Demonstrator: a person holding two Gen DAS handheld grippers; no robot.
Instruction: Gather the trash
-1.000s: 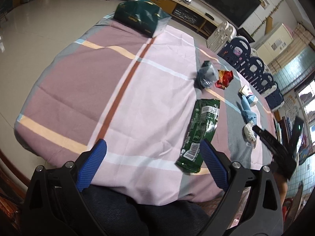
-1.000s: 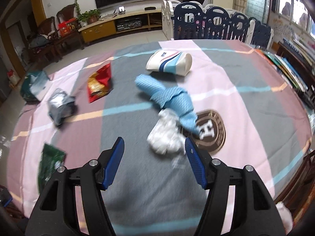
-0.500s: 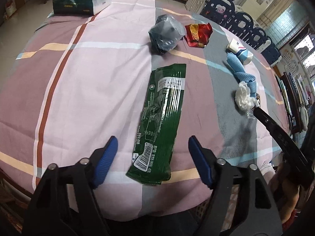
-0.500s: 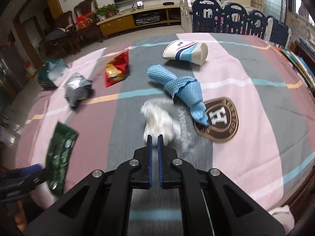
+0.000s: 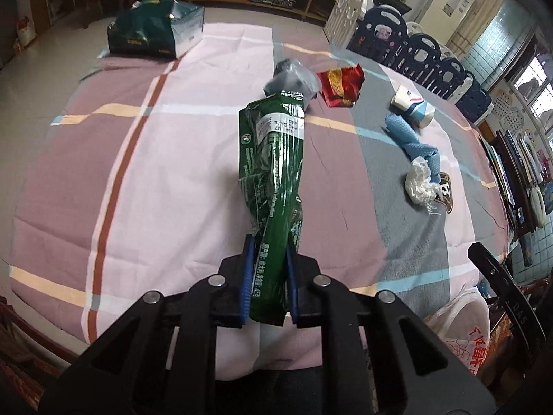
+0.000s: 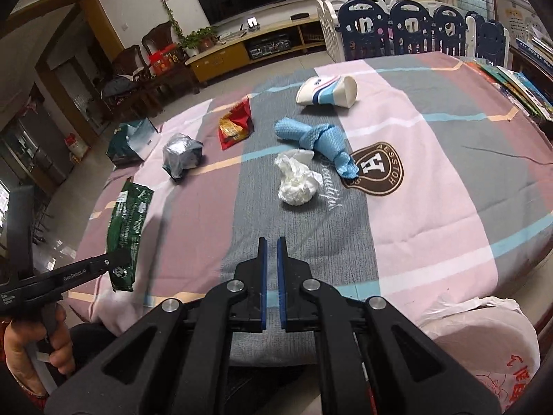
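A long green snack wrapper [image 5: 273, 159] lies lengthwise on the striped tablecloth [image 5: 193, 173]. Its near end sits crumpled between the blue pads of my left gripper [image 5: 268, 242], whose jaws are closing and press on it. The right wrist view shows the same wrapper [image 6: 129, 214] at the table's left edge, with the left gripper [image 6: 115, 263] at its end. My right gripper [image 6: 272, 240] is shut with nothing between its pads. It hovers over the grey stripe, short of a crumpled white tissue [image 6: 297, 180].
Also on the table are a blue cloth [image 6: 318, 141], a tipped paper cup [image 6: 328, 91], a red wrapper [image 6: 236, 124], a grey foil bag [image 6: 181, 154] and a dark green bag [image 6: 129, 141]. A white plastic bag [image 6: 484, 339] hangs at the near right edge.
My left gripper came forward over the green wrapper and closed on its near end. My right gripper shut empty and drew back from the white tissue, which stays on the table.
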